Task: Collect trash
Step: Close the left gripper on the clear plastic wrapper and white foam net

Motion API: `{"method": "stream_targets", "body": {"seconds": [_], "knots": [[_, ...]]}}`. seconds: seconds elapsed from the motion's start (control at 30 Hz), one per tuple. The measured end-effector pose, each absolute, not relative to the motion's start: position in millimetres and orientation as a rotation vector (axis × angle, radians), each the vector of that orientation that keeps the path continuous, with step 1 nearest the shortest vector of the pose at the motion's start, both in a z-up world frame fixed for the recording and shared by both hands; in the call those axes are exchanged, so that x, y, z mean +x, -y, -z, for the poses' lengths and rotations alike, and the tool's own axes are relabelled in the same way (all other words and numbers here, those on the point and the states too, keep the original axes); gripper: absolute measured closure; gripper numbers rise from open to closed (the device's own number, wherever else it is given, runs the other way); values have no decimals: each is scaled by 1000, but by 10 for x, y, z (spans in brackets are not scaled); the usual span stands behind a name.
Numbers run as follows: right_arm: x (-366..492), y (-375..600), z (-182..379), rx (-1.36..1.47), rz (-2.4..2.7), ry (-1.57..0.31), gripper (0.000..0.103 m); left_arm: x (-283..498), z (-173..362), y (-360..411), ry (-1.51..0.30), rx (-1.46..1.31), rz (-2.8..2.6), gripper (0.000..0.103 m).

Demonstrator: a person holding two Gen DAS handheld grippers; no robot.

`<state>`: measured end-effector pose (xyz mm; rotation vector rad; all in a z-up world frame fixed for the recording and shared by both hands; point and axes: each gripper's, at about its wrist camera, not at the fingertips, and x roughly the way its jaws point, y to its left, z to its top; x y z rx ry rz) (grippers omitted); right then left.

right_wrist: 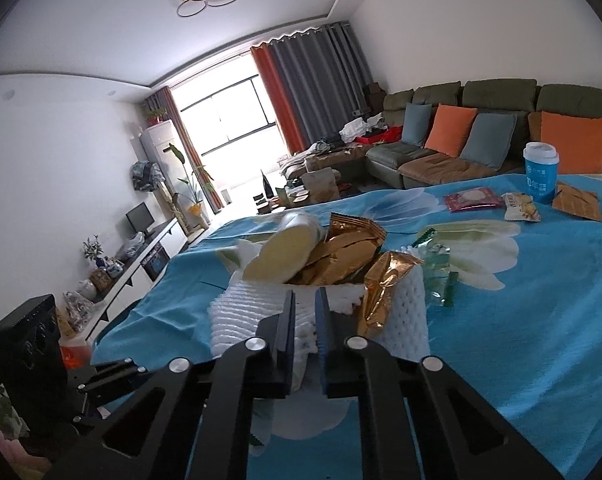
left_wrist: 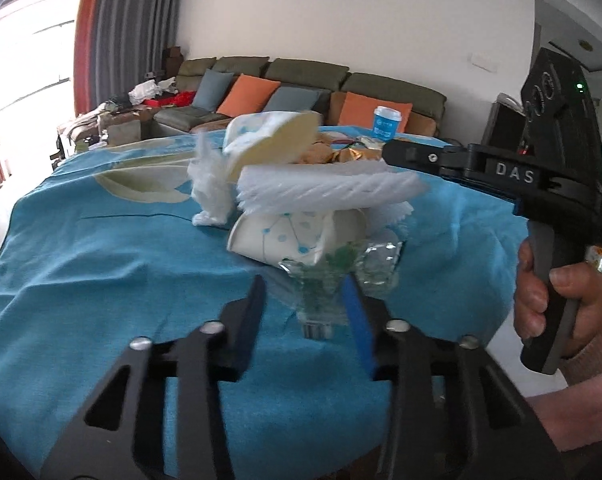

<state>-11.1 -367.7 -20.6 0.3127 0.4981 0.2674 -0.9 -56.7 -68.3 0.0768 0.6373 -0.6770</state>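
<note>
One white foam net point(right_wrist: 237, 320) is clamped by the right gripper point(right_wrist: 305, 300), with two gold wrappers point(right_wrist: 341, 256) heaped on it. One crushed clear bottle point(left_wrist: 325, 292) is pinched by the left gripper point(left_wrist: 305, 300); one crumpled paper cup point(left_wrist: 285, 240) lies at 12 o'clock behind it. One blue cup point(right_wrist: 541, 176) stands at 2 o'clock on the blue tablecloth point(right_wrist: 521, 340).

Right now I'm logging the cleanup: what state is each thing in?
Left gripper: fingers closed on the clear plastic wrapper.
Right gripper: fingers shut on the white foam net.
Paper cup: crushed, on its side.
Gold wrappers: crumpled, piled on the net.
Blue cup: upright, lidded.
</note>
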Motion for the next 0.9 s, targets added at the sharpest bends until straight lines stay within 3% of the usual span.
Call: {"method": "stream_targets", "body": {"seconds": [0.2, 0.27, 0.3, 0.33, 0.43, 0.47, 0.57, 0.6, 0.83, 0.9], "knots": [[-137, 3673, 156, 314, -268, -492, 93, -21, 650, 535, -645, 63, 700, 92], [-145, 3691, 156, 324, -260, -497, 71, -16, 645, 503, -648, 55, 699, 100], [-151, 3698, 159, 323, -250, -498, 53, -10, 648, 495, -650, 58, 698, 102], [-159, 3698, 159, 320, -243, -499, 45, -8, 650, 489, -653, 58, 697, 102], [-152, 3686, 181, 321, -258, -518, 44, 3, 671, 457, -667, 45, 699, 102], [-143, 3672, 191, 315, -261, -526, 44, 4, 671, 438, -665, 38, 694, 97], [-131, 3637, 223, 306, -283, -543, 44, -10, 640, 424, -648, 24, 700, 60], [-128, 3627, 231, 307, -292, -550, 44, -12, 621, 419, -639, 21, 709, 56], [-89, 3591, 318, 362, -340, -592, 44, 136, 700, 538, -696, 3, 776, 52], [-70, 3596, 345, 383, -355, -608, 44, 165, 740, 574, -720, -4, 800, 60]]}}
